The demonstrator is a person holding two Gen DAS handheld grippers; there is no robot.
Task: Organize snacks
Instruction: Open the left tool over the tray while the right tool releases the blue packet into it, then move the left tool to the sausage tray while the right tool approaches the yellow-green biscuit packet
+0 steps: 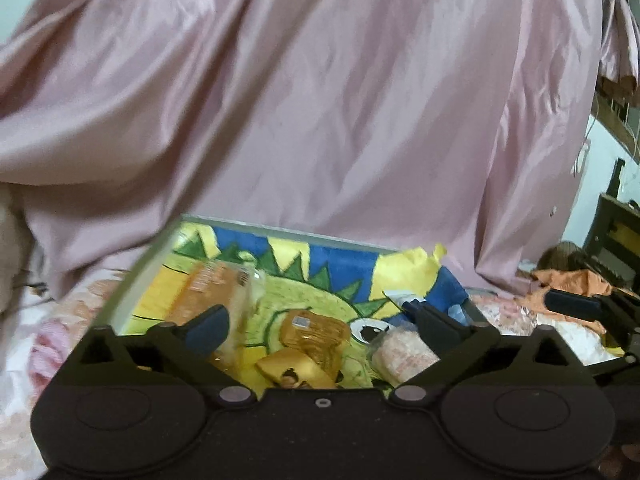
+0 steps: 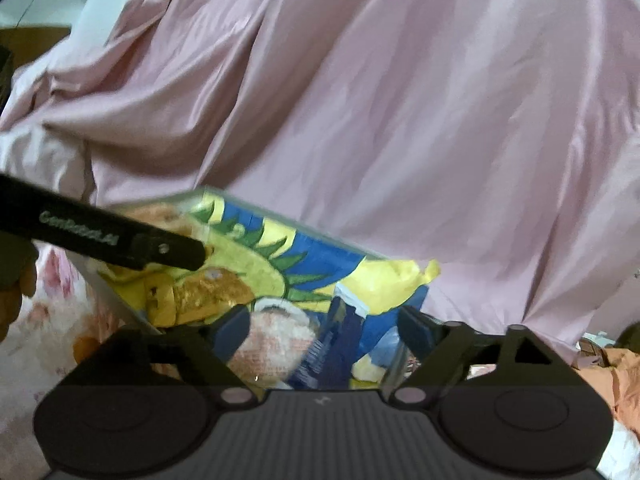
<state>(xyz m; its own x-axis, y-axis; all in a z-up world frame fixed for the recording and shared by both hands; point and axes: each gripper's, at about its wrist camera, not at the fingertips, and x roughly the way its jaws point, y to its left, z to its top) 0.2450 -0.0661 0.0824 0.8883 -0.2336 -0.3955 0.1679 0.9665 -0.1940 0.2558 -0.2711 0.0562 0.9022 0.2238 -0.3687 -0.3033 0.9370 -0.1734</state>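
A clear shallow box (image 1: 280,235) lined with a yellow, blue and green drawing holds several snack packets. My left gripper (image 1: 320,324) stands open just above its near side. Below its gap lie a golden packet (image 1: 316,332) and a small yellow packet (image 1: 292,368). A long orange packet (image 1: 208,284) lies left of them and a pinkish packet (image 1: 404,354) right. My right gripper (image 2: 326,332) is open too, over the pinkish packet (image 2: 276,340) and a dark blue packet (image 2: 340,348). Neither gripper holds anything. One finger (image 2: 172,250) of the left gripper crosses the box's left part.
A large pink satin cloth (image 1: 320,100) hangs right behind the box. The box rests on a floral bedsheet (image 1: 24,360). Orange fabric (image 1: 576,280) and dark furniture (image 1: 616,232) lie to the right. A hand (image 2: 16,296) shows at the left edge.
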